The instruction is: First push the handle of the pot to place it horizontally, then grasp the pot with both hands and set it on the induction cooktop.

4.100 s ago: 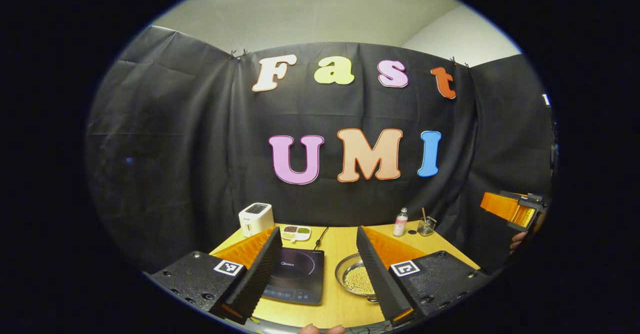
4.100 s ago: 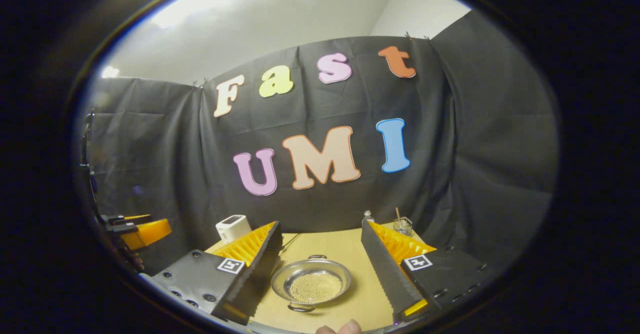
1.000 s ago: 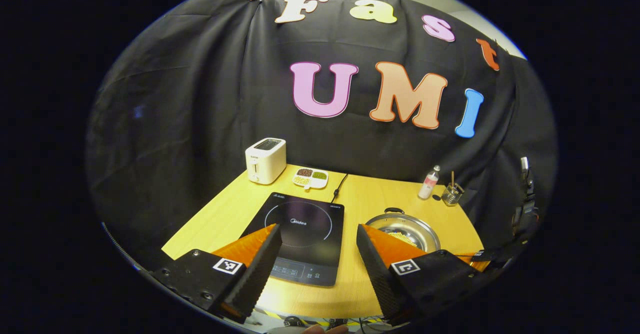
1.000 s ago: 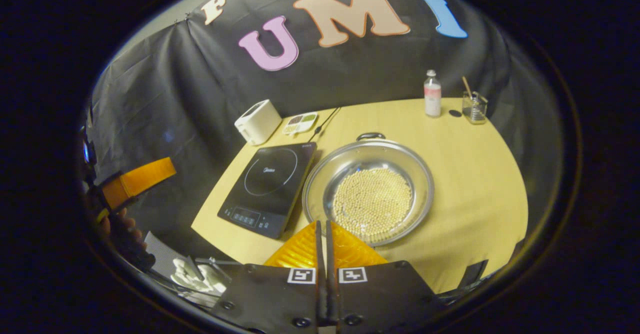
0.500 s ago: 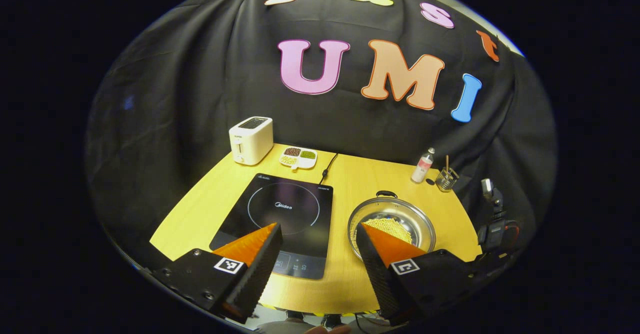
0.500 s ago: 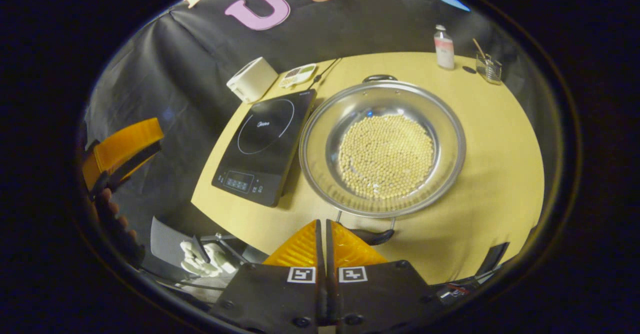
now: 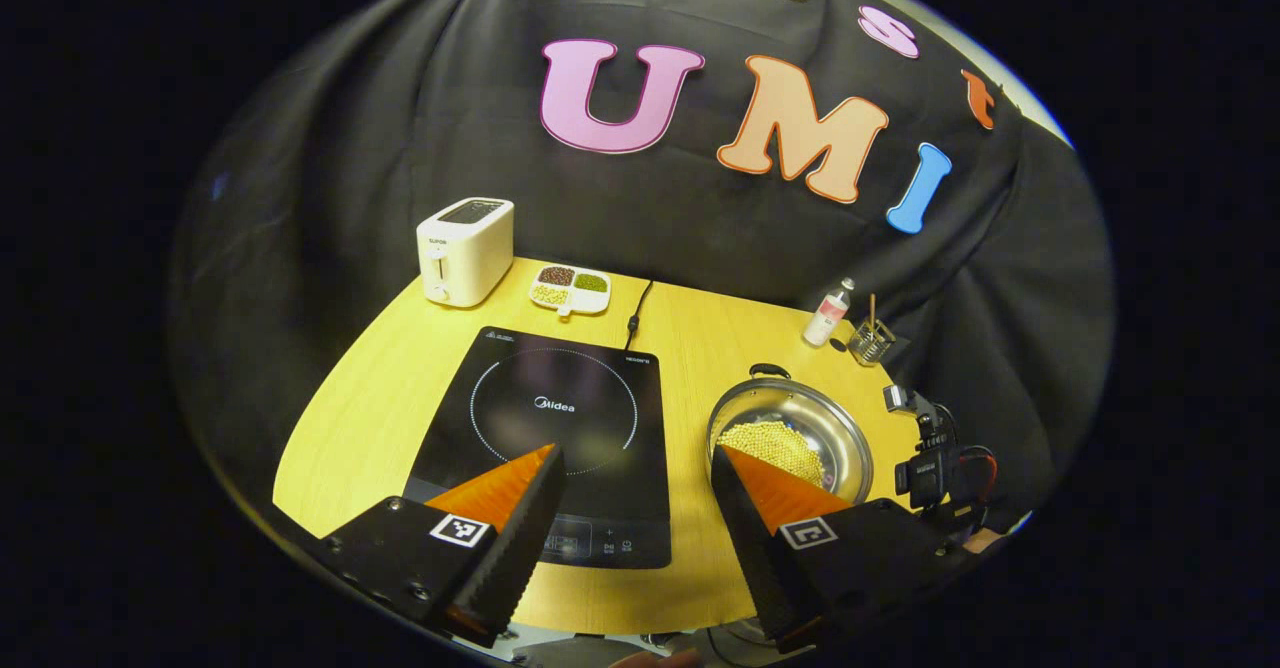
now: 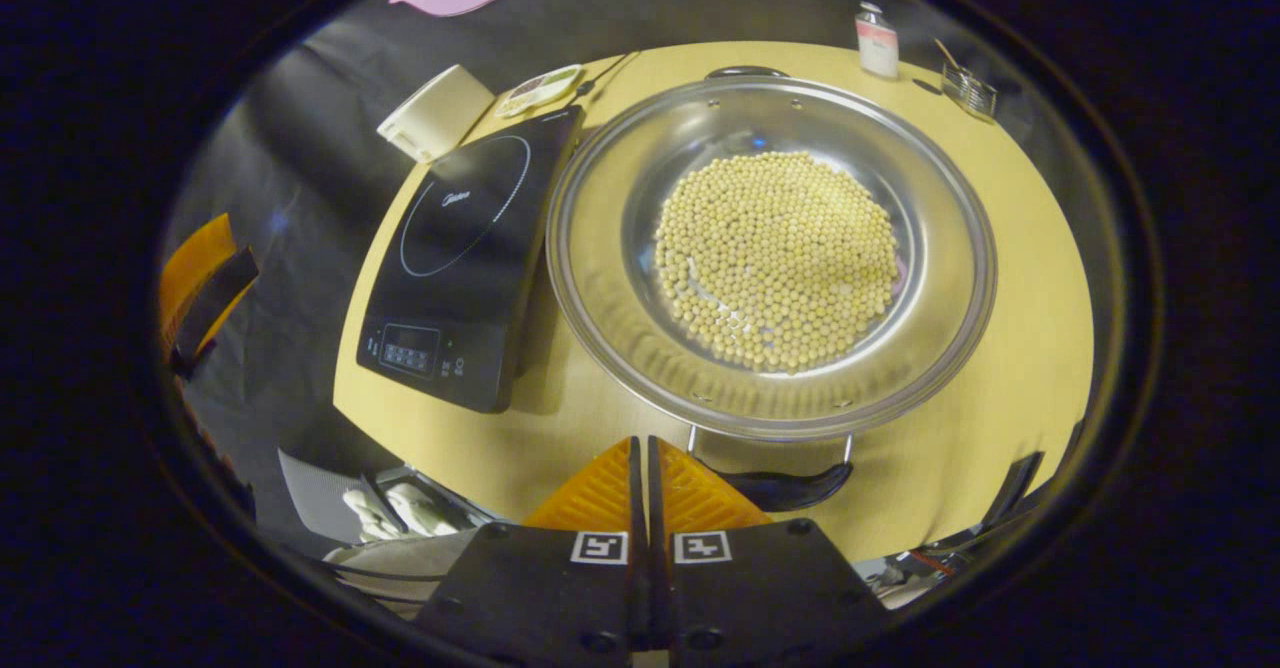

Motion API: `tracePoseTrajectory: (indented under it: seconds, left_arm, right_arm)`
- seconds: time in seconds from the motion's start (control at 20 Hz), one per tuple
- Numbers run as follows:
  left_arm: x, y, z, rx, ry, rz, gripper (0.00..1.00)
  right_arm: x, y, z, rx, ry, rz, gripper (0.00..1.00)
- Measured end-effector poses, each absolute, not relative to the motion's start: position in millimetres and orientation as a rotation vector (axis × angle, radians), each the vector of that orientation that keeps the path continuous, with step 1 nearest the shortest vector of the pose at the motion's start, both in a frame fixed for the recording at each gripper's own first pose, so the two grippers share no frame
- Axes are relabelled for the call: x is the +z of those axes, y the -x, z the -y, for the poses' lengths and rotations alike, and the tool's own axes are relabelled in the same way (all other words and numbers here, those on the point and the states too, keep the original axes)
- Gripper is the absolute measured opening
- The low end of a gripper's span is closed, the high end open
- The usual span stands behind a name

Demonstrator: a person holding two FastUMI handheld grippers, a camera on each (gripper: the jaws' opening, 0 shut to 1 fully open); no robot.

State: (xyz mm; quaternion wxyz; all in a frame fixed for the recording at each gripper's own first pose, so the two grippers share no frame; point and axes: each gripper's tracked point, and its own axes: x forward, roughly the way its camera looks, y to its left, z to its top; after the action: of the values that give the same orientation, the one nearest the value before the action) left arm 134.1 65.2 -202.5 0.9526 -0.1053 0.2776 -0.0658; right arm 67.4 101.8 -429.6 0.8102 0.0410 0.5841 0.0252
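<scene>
- Right gripper view: the right claw [image 8: 640,468] is clenched, fingers pressed together with nothing between them, poised just short of the pot's [image 8: 770,248] near handle [image 8: 775,488].
- That handle lies just right of the fingertips; whether they touch it I cannot tell.
- The pot, holding pale beans, sits on the worktop [image 8: 1020,278] just right of the cooktop [image 8: 465,248].
- Its two handles line up near to far from this claw, the far handle [image 8: 745,72] at the opposite rim, so I judge the pot needs a turn to bring that axis crosswise.
- Left gripper view: the left claw [image 7: 635,488] is released, fingers wide apart, hanging over the cooktop's [image 7: 560,428] front edge, with the pot [image 7: 790,433] off to its right.
- The right claw is much the nearer, so the push looks like its job.
</scene>
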Motion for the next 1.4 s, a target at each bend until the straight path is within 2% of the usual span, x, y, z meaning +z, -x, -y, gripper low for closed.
tracePoseTrajectory:
  seconds: [0.1,0.15,0.2,0.35,0.4,0.6,0.7,0.8,0.95,1.0,1.05,1.1,1.15,1.4]
  left_arm:
    - [-207,-139,-70,-0.163,0.214,-0.567,0.9]
    - [-210,-140,-72,-0.176,0.217,-0.576,0.9]
    - [-211,-142,-73,-0.191,0.225,-0.581,0.9]
    - [-210,-147,-74,-0.241,0.219,-0.579,0.9]
    - [-211,-149,-75,-0.255,0.21,-0.577,0.9]
    - [-211,-152,-80,-0.254,0.23,-0.573,0.9]
    - [-213,-150,-77,-0.248,0.244,-0.581,0.9]
    - [-214,-148,-71,-0.246,0.239,-0.587,0.9]
    - [-216,-146,-65,-0.221,0.228,-0.595,0.89]
    - [-217,-146,-61,-0.208,0.232,-0.603,0.9]
    - [-220,-145,-57,-0.191,0.236,-0.613,0.89]
    - [-220,-145,-51,-0.178,0.237,-0.623,0.9]
    - [-220,-144,-47,-0.163,0.235,-0.626,0.9]
    - [-213,-142,-18,-0.093,0.174,-0.636,0.9]
  right_arm:
    - [-431,-69,-99,0.024,-0.098,-1.253,0.0]
    - [-431,-69,-95,0.003,-0.099,-1.251,0.03]
    - [-431,-69,-91,-0.022,-0.096,-1.25,0.0]
    - [-433,-66,-76,-0.094,-0.067,-1.252,0.03]
    - [-431,-66,-67,-0.116,-0.057,-1.252,0.0]
    - [-425,-62,-45,-0.16,-0.036,-1.258,0.03]
    - [-425,-62,-31,-0.172,-0.022,-1.265,0.0]
    - [-424,-65,-17,-0.17,-0.003,-1.269,0.03]
    - [-423,-70,3,-0.153,0.013,-1.268,0.03]
    - [-422,-72,10,-0.144,0.011,-1.269,0.0]
    - [-424,-68,15,-0.131,0.001,-1.272,0.03]
    - [-425,-69,20,-0.114,-0.016,-1.278,0.0]
    - [-424,-72,25,-0.096,-0.035,-1.28,0.03]
    - [-424,-91,60,-0.048,-0.133,-1.286,0.03]
